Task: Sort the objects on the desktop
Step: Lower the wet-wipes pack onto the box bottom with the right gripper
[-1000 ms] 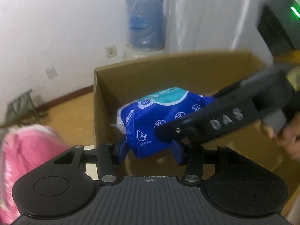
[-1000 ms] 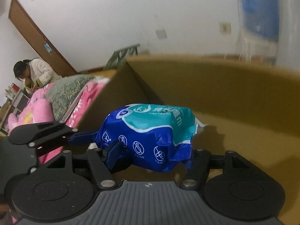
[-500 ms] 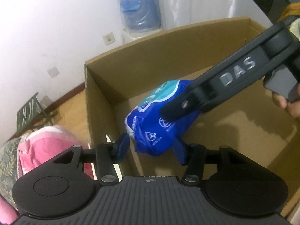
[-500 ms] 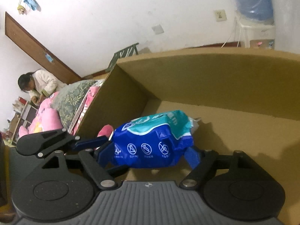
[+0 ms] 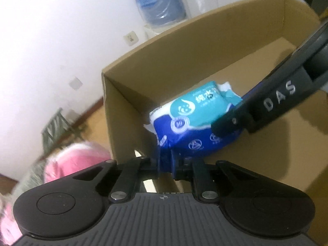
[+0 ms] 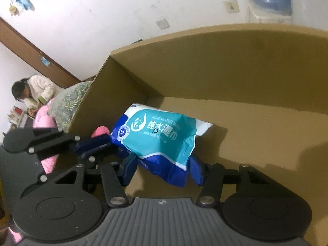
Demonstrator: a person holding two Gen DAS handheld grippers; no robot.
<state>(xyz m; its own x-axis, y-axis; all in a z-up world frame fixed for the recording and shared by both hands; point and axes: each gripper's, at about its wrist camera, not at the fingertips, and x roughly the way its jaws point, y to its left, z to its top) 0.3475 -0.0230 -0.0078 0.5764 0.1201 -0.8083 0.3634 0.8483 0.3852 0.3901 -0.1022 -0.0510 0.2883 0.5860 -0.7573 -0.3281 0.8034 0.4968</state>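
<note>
A blue and teal wet wipes pack (image 6: 155, 137) hangs inside an open cardboard box (image 6: 225, 61), clear of its floor. My left gripper (image 5: 167, 162) is closing, and its blue pads pinch the pack's (image 5: 192, 121) crimped near end. In the right wrist view the left gripper (image 6: 106, 141) reaches the pack's left end from the side. My right gripper (image 6: 163, 170) is closing too, with the pack's lower edge between its pads and both pads against it. One black finger (image 5: 266, 106) of the right gripper crosses over the pack in the left wrist view.
The box's side wall (image 5: 123, 127) rises just left of the pack. Pink bedding (image 5: 75, 160) lies outside the box. A blue water bottle (image 5: 157, 0) stands by the far wall. A person (image 6: 32, 90) bends over at the far left.
The left jaws went from wide around the pack to pinching its end. The pack turned its teal face up. The right jaws widened, then narrowed on the pack.
</note>
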